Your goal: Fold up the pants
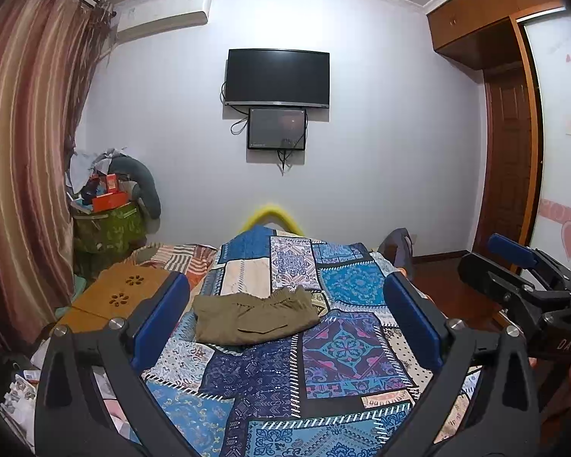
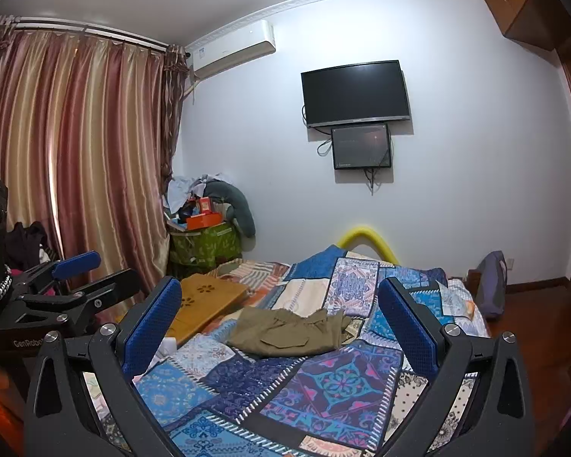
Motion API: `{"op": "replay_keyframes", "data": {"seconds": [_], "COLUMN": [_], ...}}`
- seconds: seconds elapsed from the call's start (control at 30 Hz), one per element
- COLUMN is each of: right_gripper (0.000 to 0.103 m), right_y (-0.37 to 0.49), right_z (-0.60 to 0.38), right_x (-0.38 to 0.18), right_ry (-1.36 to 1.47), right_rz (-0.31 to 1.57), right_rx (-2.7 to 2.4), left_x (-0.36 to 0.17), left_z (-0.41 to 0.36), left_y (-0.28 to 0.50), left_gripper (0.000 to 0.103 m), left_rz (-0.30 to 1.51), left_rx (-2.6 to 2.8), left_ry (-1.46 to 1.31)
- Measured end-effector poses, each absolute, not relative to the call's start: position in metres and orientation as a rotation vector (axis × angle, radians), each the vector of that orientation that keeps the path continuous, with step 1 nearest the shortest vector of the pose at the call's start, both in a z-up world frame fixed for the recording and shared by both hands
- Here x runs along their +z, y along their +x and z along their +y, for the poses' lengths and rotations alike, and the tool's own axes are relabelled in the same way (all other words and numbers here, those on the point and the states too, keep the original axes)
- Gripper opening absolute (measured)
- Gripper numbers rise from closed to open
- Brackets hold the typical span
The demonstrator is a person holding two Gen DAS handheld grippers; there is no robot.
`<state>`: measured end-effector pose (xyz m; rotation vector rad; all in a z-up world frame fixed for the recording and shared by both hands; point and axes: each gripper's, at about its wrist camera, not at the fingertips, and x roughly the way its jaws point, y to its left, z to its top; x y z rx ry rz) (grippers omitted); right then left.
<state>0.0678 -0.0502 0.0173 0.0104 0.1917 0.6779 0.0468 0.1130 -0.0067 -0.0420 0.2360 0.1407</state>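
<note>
Olive-brown pants (image 1: 257, 318) lie in a compact folded bundle in the middle of the patchwork bedspread (image 1: 323, 365), waistband toward the far wall. In the right wrist view the same pants (image 2: 289, 330) show a flap pocket on top. My left gripper (image 1: 285, 297) is open, held above the near part of the bed, well short of the pants, with nothing between its blue pads. My right gripper (image 2: 279, 301) is open too, equally back from the pants and empty. Each gripper appears at the side of the other's view: the right gripper (image 1: 521, 266) and the left gripper (image 2: 80, 266).
A wooden lap tray (image 1: 114, 297) lies on the bed to the left of the pants. A cluttered green bin (image 1: 108, 228) stands in the far left corner by the curtain (image 1: 26, 175). A wardrobe (image 1: 514, 133) lines the right wall. A grey bag (image 2: 493, 285) sits past the bed's right side.
</note>
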Motion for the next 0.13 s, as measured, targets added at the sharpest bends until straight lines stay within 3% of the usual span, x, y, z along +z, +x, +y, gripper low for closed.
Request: {"op": "replay_keyframes", "data": {"seconds": [0.13], "right_gripper": [0.103], "right_y": [0.0688], "right_z": [-0.0496], "right_x": [0.0153], "right_ry": [0.014], "right_rz": [0.197], "right_rx": [0.677], "left_x": [-0.0087], "left_z": [0.1149], "left_y": [0.0499], "left_gripper": [0.103], "left_rz": [0.244], "left_rx": [0.140], "left_ry": [-0.045]}}
